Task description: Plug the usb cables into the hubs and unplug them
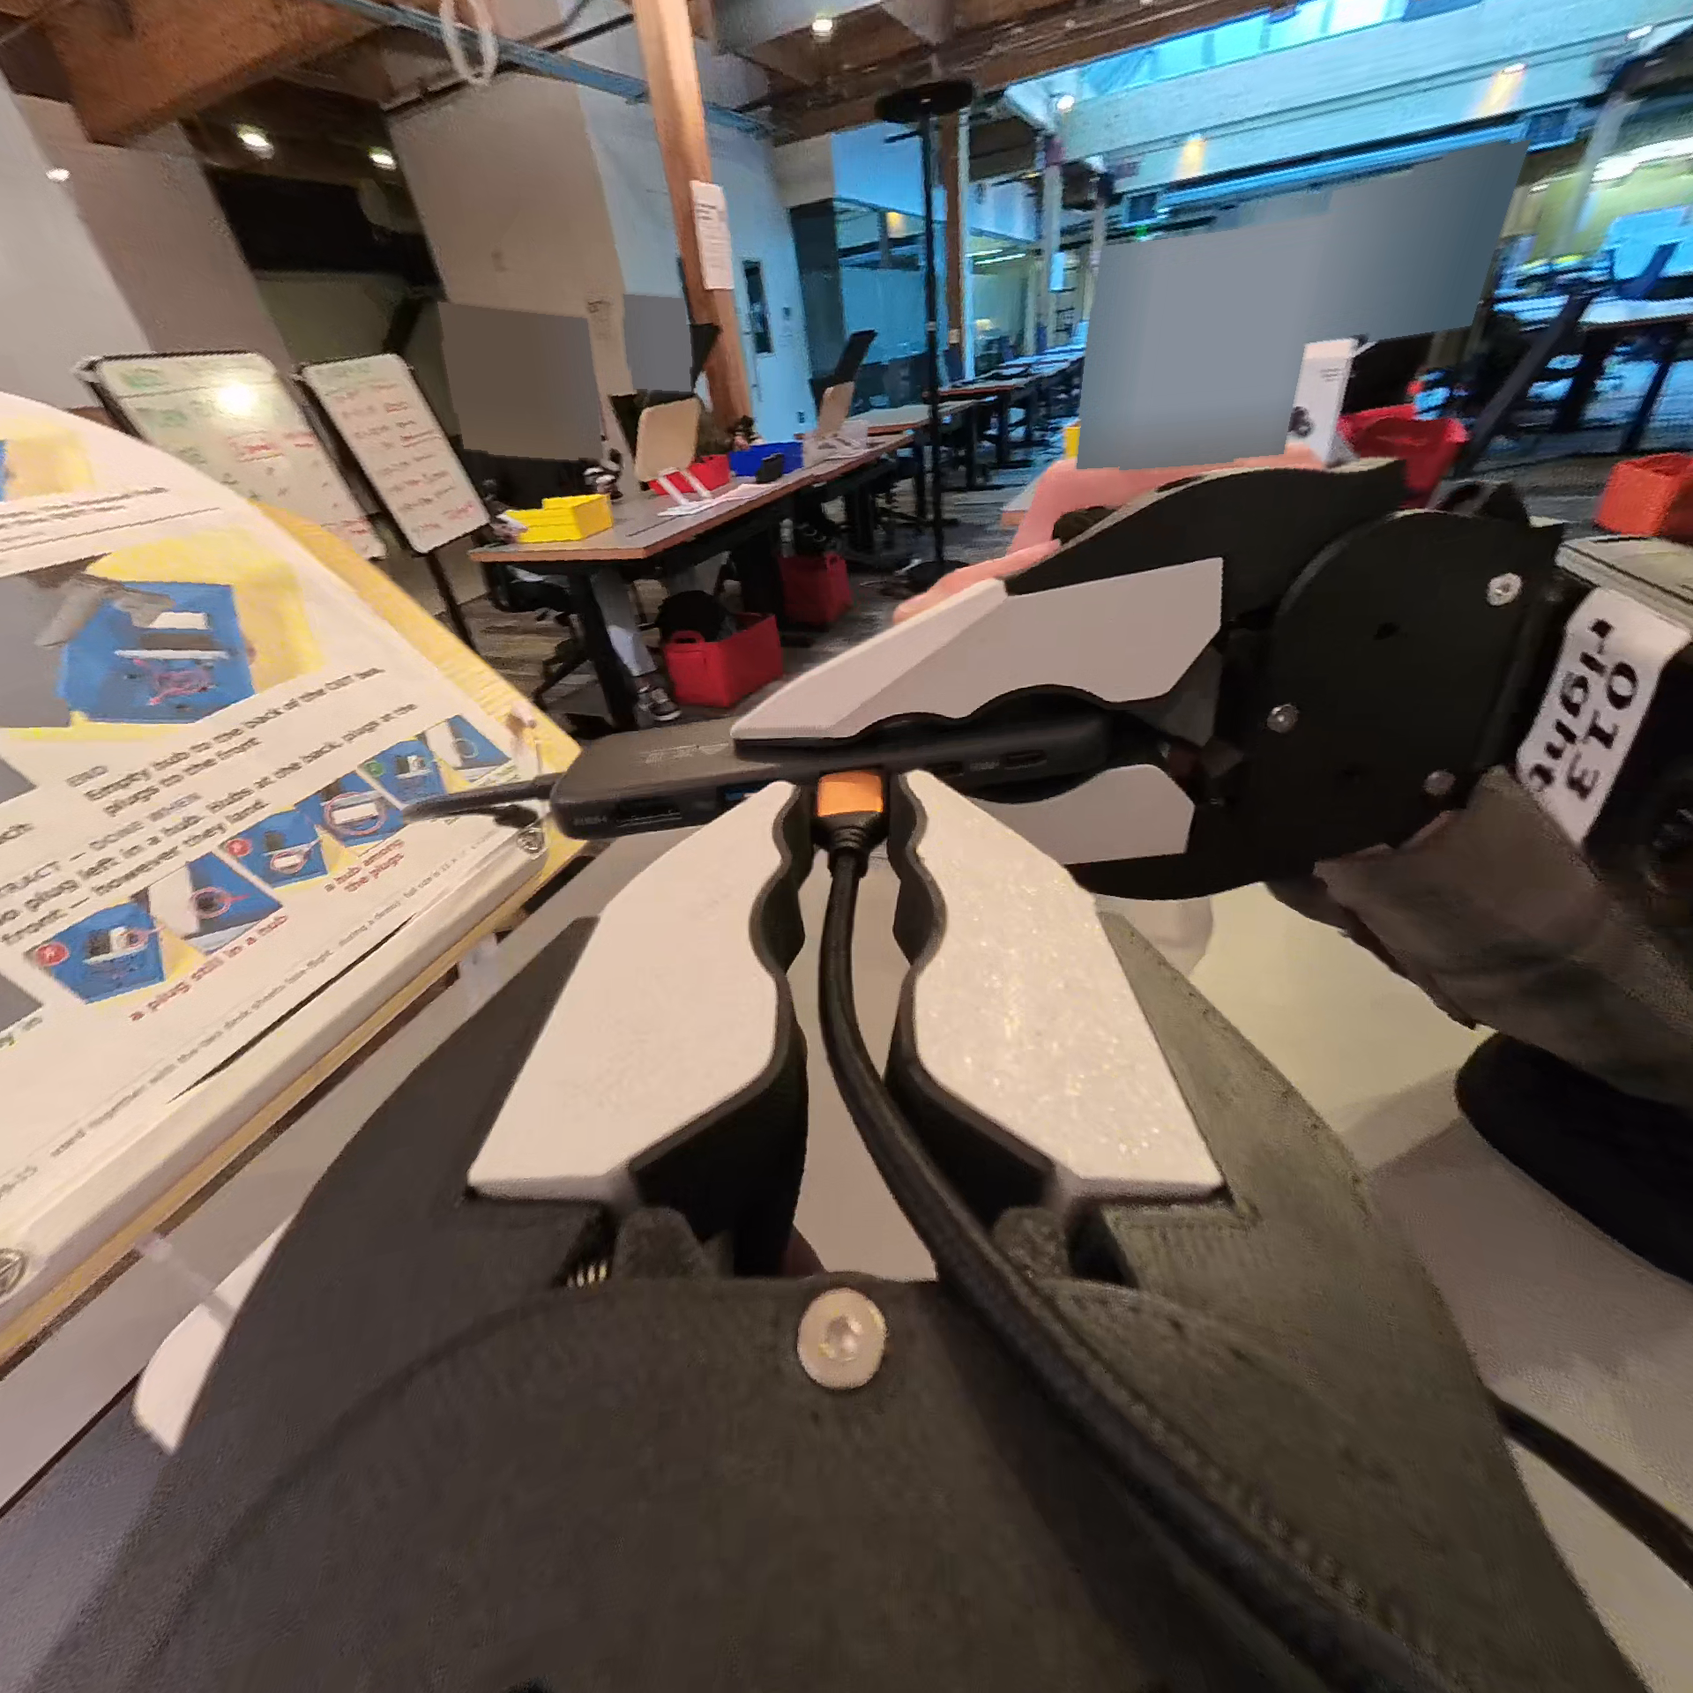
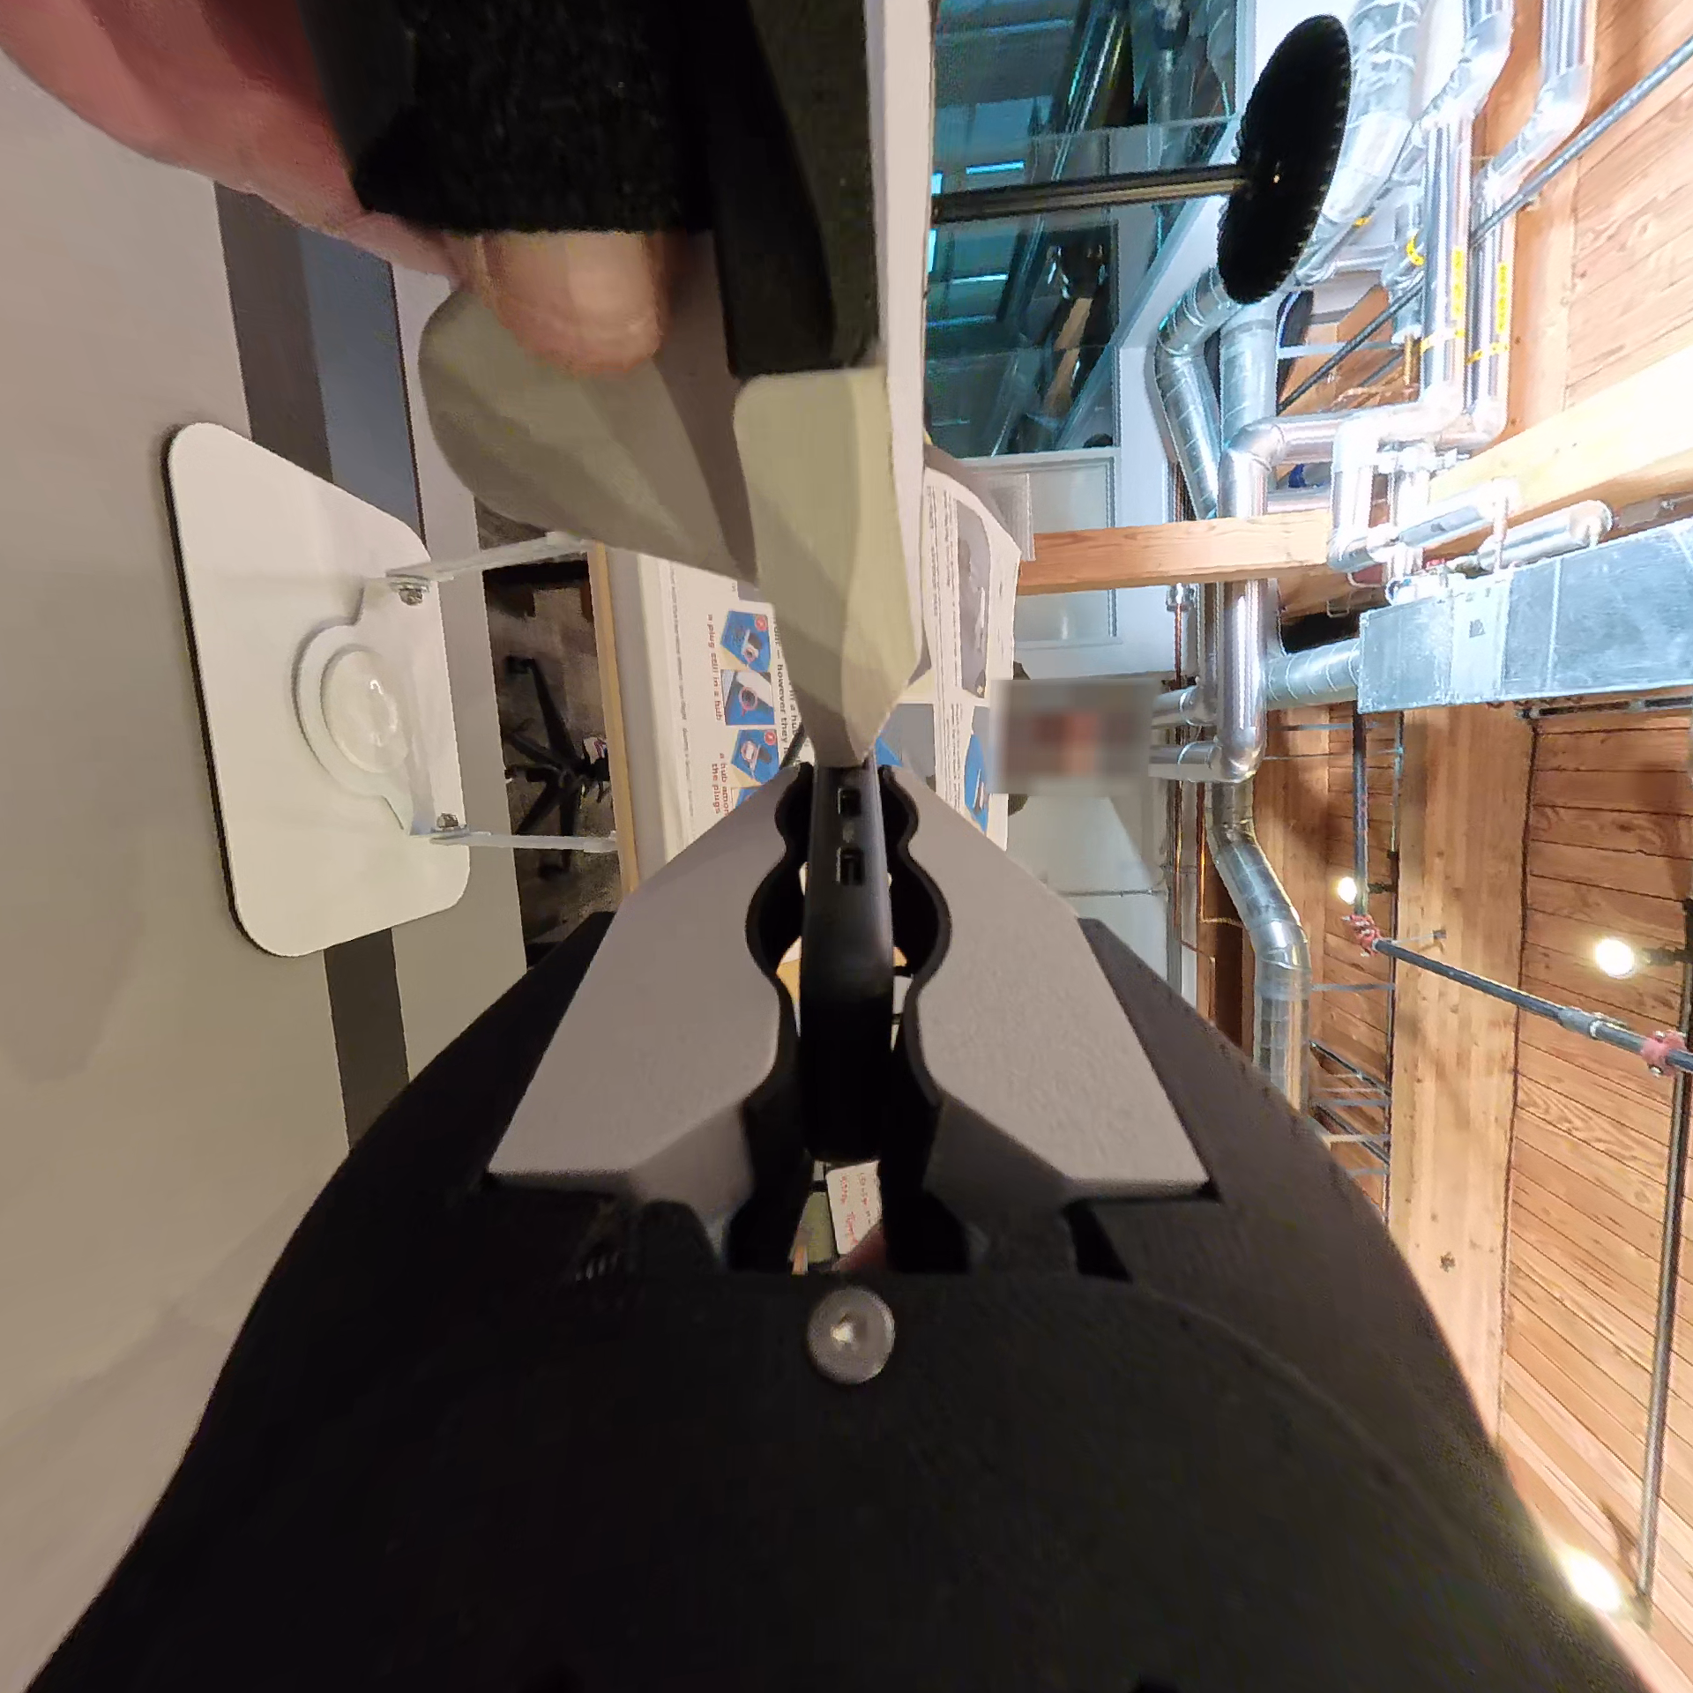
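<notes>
Orange-collared plug (image 1: 850,795) of the black braided cable (image 1: 847,971) seated in the dark hub (image 1: 660,765), pinched between the closed left gripper (image 1: 848,815), hub clamped flat by the right gripper (image 2: 845,806) in mid-air above the white table (image 1: 1283,971), beside a propped instruction sheet (image 1: 183,733).

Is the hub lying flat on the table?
No, the right gripper holds the dark hub up in the air, above the table.

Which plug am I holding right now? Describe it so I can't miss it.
Find the dark hub held level by the right gripper. The plug meets its near edge, between the left gripper's fingers. It alone has an orange collar, on a black braided cable.
</notes>
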A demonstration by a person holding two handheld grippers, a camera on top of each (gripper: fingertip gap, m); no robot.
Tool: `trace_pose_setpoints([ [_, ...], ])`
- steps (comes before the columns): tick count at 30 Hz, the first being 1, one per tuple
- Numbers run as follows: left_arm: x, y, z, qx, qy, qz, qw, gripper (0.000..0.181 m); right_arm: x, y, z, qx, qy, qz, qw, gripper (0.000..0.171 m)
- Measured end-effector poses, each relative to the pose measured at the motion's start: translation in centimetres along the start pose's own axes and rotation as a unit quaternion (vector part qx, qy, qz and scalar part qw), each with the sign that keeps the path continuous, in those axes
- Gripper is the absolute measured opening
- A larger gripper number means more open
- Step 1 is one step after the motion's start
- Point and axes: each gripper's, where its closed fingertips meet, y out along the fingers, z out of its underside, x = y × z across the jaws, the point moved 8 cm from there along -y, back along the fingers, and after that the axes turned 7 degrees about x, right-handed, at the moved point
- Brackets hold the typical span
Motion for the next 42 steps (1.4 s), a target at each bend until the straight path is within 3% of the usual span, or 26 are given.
trace_pose_setpoints([
  [4, 0.2, -0.1, 0.2, -0.002, 0.006, 0.020, 1.000, 0.016, 0.1, 0.0, -0.1, -0.003, -0.003, -0.004, 1.000, 0.010],
  [11, -0.5, 0.8, 0.2, 0.024, 0.009, -0.065, 0.998, 0.016, 0.4, 0.7, 0.6, 0.012, 0.002, -0.005, 1.000, 0.010],
  [15, -0.5, 0.9, 0.3, 0.024, 0.001, -0.075, 0.997, 0.016, 0.5, 0.8, 0.8, 0.011, 0.001, 0.001, 1.000, 0.010],
  [26, -0.4, 0.8, 0.3, -0.002, -0.024, -0.025, 0.999, 0.016, 0.2, 0.4, 1.1, -0.028, 0.019, -0.010, 0.999, 0.010],
  [37, -0.8, 1.2, 0.4, 0.011, -0.019, -0.103, 0.994, 0.016, 0.5, 1.0, 1.0, 0.009, 0.010, 0.004, 1.000, 0.010],
  [42, -0.4, 0.7, 0.2, -0.023, -0.015, -0.021, 0.999, 0.016, -0.1, 0.1, 1.1, -0.024, 0.021, -0.003, 0.999, 0.010],
])
